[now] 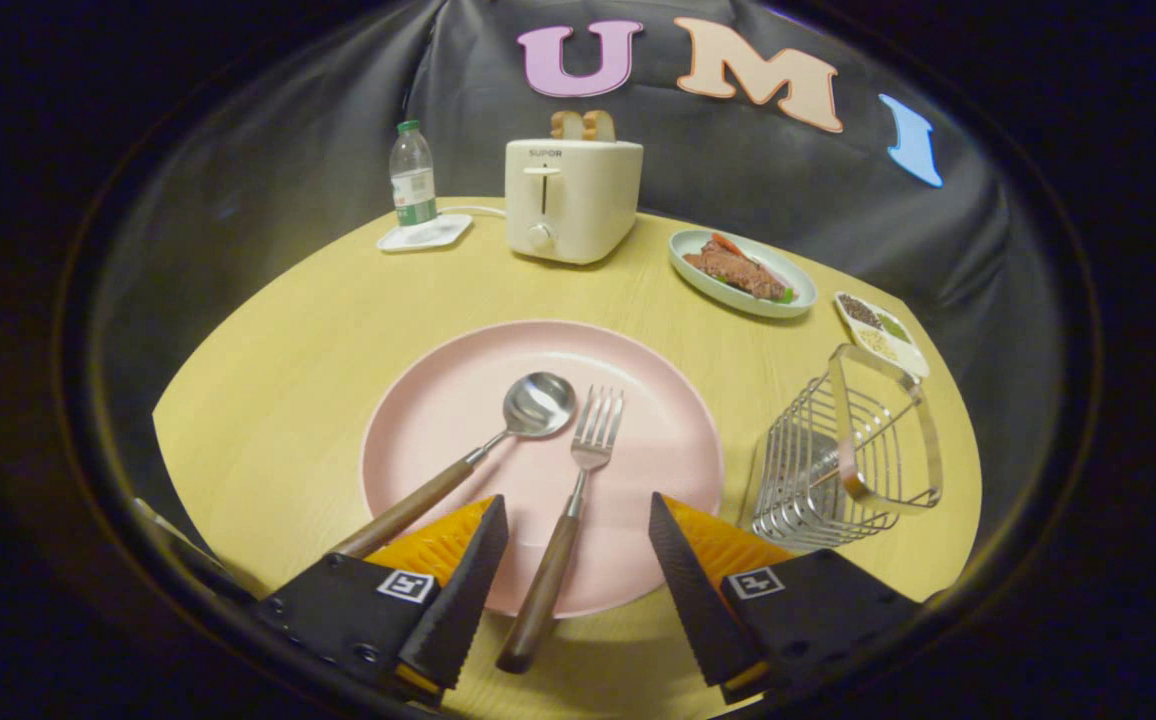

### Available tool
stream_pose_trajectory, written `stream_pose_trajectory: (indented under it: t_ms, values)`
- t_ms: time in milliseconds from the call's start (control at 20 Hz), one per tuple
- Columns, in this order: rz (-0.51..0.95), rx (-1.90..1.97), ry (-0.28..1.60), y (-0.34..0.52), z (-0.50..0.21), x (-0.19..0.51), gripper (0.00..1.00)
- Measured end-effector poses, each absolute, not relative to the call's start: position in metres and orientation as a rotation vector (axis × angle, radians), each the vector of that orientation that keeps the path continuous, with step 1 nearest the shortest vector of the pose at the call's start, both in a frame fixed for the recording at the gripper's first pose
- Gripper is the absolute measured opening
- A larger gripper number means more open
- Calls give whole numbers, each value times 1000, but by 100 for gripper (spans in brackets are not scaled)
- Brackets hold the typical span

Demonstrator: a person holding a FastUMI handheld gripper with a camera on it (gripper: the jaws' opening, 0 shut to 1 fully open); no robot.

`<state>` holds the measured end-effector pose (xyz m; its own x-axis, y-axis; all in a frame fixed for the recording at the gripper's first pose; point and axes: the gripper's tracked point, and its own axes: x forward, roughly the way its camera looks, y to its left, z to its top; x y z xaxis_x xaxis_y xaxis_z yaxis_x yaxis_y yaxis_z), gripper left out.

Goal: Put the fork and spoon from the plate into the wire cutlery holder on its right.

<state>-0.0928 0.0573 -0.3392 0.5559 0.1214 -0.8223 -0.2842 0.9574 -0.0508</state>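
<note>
Spoon (483,452) handle end slips behind one finger. Gripper (578,535) spread wide, fork (566,505) handle lying between the fingers, untouched. Both utensils rest on the pink plate (438,400); wire cutlery holder (843,455) stands just beside it.

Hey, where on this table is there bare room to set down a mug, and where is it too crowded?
Bare table lies left of the pink plate, running back toward the water bottle. A smaller patch sits between plate and toaster. The right side is crowded: food dish, condiment tray, wire cutlery holder. The open gripper straddles the fork; the spoon lies beside it.
</note>
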Motion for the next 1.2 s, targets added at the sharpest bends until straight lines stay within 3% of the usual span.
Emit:
stream_pose_trajectory:
  t_ms: [400, 500, 650, 900, 1200]
  values:
    - [256, -202, 1011, 60, -347, -103, 34]
    - [260, -190, 1031, 62, -347, -105, 34]
    - [230, -192, 1026, 54, -347, -101, 18]
    - [203, -186, 1040, 51, -345, -103, 9]
    - [198, -205, 1089, 44, -337, -105, 9]
